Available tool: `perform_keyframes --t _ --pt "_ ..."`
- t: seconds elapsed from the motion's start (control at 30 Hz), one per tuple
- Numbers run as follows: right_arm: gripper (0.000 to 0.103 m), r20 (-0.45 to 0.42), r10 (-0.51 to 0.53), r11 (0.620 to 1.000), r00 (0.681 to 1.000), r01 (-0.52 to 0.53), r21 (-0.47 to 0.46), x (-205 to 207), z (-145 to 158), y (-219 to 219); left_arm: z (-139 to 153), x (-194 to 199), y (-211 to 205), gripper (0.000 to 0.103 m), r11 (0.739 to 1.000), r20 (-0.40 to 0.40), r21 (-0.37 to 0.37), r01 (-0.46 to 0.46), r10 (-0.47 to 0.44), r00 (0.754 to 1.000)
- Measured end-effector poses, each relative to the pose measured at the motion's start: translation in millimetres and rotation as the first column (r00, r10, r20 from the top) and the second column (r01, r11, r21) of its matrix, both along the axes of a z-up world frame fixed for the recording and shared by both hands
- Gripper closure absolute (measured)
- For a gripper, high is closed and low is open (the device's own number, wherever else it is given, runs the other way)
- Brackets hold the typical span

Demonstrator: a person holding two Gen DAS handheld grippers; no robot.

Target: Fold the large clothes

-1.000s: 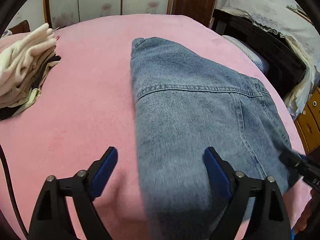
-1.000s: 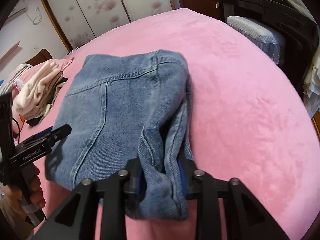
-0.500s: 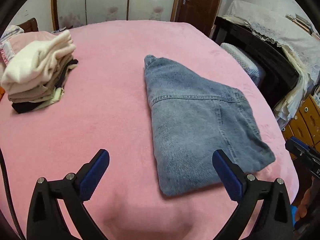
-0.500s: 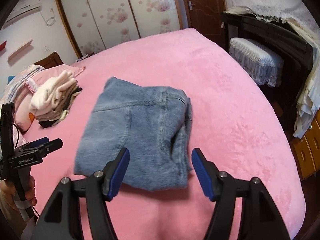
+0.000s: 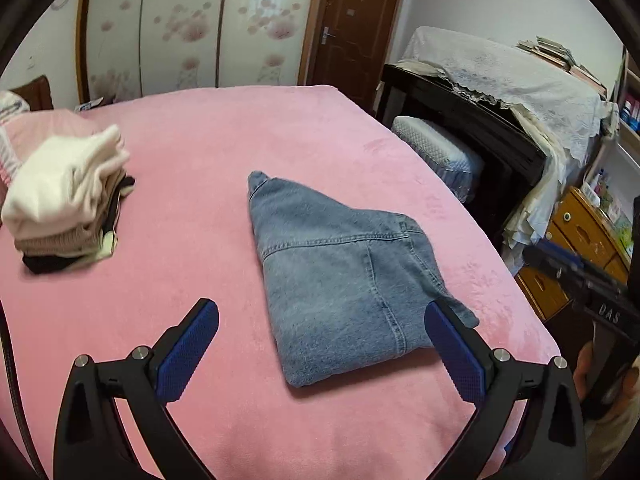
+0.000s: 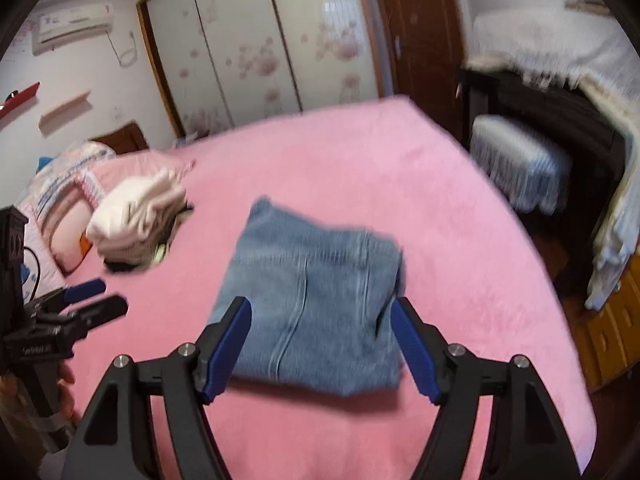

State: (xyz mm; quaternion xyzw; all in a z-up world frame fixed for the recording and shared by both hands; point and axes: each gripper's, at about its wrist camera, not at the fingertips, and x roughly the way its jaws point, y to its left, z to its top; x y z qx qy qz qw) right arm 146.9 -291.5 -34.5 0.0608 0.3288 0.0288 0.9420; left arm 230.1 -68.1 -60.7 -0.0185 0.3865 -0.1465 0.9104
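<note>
Beneath motion blur, folded jeans [image 6: 316, 304]

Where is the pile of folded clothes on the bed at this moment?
In the left wrist view, the pile of folded clothes lies at the far left of the pink bed, apart from the folded jeans in the middle.
</note>
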Motion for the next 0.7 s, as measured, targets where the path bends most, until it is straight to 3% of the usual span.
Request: perform_keyframes --t 0.1,0.2,0.33,0.47,0.57,0.7 --pt "0.030 0.073 0.008 0.999 0.997 -0.005 -0.044 2 16 1 9 4 -2 0.001 1.000 0.005 0.008 -0.009 0.009 1.000" --pt "0.029 0.033 0.036 0.996 0.999 -0.034 -0.077 17 21 2 10 19 1 0.001 1.000 -0.025 -0.020 -0.002 0.001 1.000" --pt "0.028 -0.034 0.081 0.995 0.996 -0.082 -0.049 41 13 -3 -3 40 4 0.001 0.999 -0.046 -0.025 -0.035 0.033 0.998" --pt "0.028 -0.114 0.107 0.991 0.988 -0.115 -0.069 66 -19 -5 -34 65 2 0.001 0.999 -0.089 -0.023 -0.024 0.022 0.996" --pt "0.029 -0.212 0.108 0.987 0.971 -0.129 -0.091 88 -59 -10 -68 86 -4 0.001 1.000 -0.133 0.012 -0.022 0.023 0.991" --pt "0.028 -0.330 0.086 0.993 0.940 -0.110 -0.053 110 -110 -24 -116 113 -9 0.001 0.999 -0.230 -0.047 0.011 -0.021 0.973"
